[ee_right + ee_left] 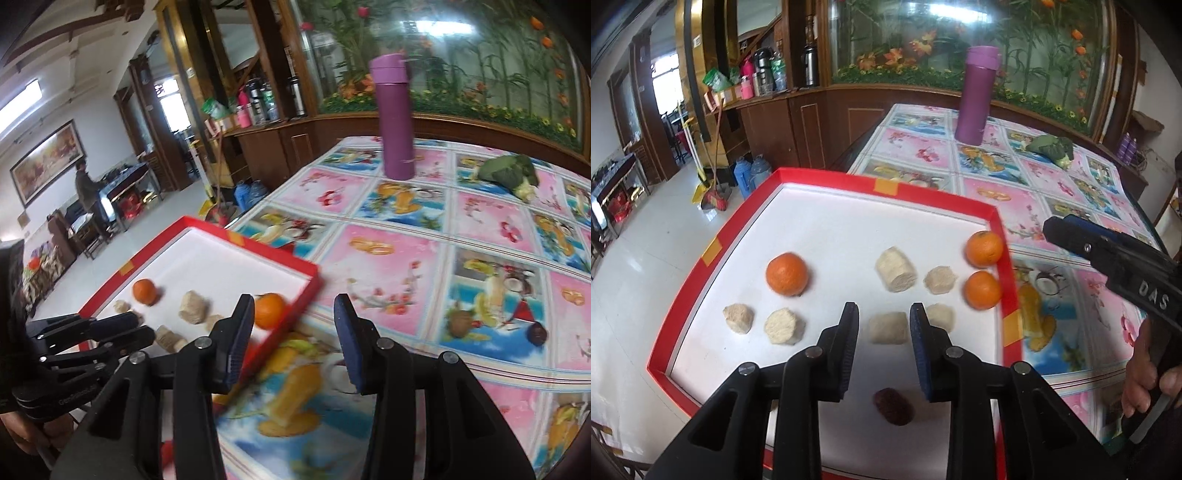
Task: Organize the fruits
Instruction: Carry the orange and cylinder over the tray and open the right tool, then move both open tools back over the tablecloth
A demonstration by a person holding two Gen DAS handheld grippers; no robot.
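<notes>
Red-rimmed tray point(827, 176) w/ oranges, pale chunks – we're hovering the left gripper point(884, 325), jaws apart, empty, over a pale chunk point(887, 327); straddling evenly seems best. Right gripper point(293, 334) agape, empty.

Colours under my jaws

I'm hovering over a red-rimmed white tray point(886, 184) carrying orange mandarins point(786, 273), facing a purple flask point(977, 96) on pink-and-blue fruit-print cloth point(1052, 195).

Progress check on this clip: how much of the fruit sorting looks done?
Partly done. The red tray already holds three oranges, two paired at its right edge and one left, plus pale chunks and a dark date. Nothing is in hand: the left gripper and right gripper are open and empty. Another dark fruit remains on the tablecloth.
</notes>
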